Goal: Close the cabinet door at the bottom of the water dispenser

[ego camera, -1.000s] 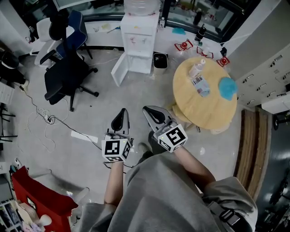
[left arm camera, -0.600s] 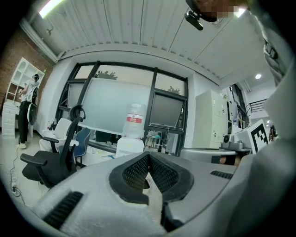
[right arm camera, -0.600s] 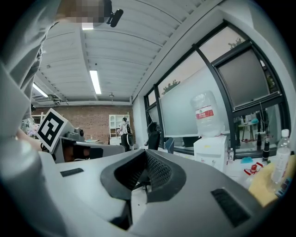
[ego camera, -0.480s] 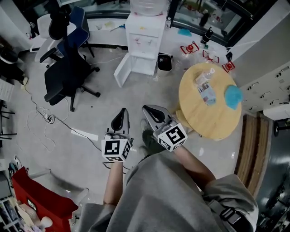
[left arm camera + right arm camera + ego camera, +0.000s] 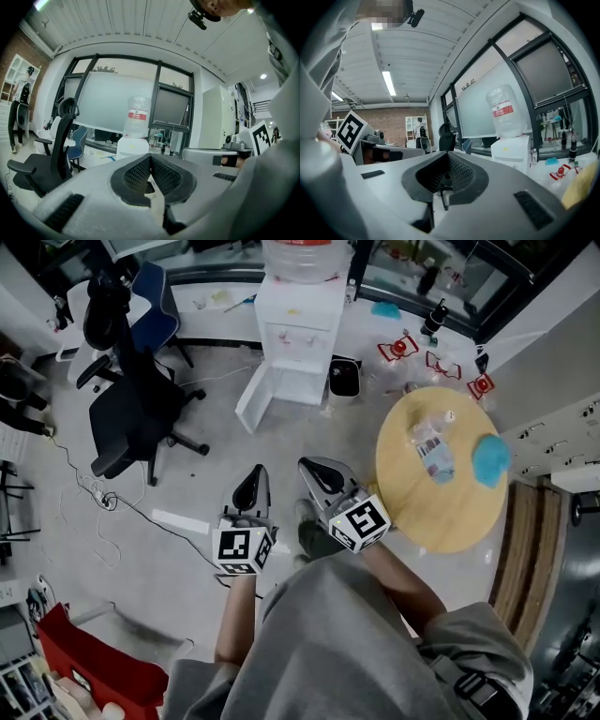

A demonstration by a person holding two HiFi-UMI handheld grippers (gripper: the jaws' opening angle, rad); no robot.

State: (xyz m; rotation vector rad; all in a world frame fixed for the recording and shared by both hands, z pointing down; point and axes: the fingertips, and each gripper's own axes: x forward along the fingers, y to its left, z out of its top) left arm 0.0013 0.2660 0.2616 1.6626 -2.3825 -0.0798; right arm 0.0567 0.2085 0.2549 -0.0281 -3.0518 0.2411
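Note:
The white water dispenser [image 5: 298, 329] stands at the far side of the floor with a clear bottle [image 5: 305, 254] on top. Its bottom cabinet door [image 5: 253, 397] hangs open, swung out to the left. Both grippers are held in front of the person's body, well short of the dispenser. My left gripper [image 5: 251, 486] is shut and holds nothing. Beside it, my right gripper [image 5: 319, 474] also has its jaws together and holds nothing. The left gripper view shows the left gripper [image 5: 151, 157] with the dispenser [image 5: 131, 146] beyond; the right gripper view shows the right gripper [image 5: 448, 153] and the dispenser [image 5: 513, 151].
A black office chair [image 5: 141, 404] stands left of the dispenser. A small black bin [image 5: 344, 379] sits at the dispenser's right. A round wooden table [image 5: 422, 502] with a bottle and a blue cloth is at the right. Cables [image 5: 103, 495] lie on the floor at the left.
The person has walked toward the dispenser, which now sits nearer and a little larger in the head view. Both grippers kept the same shut pose. The cabinet door stays open.

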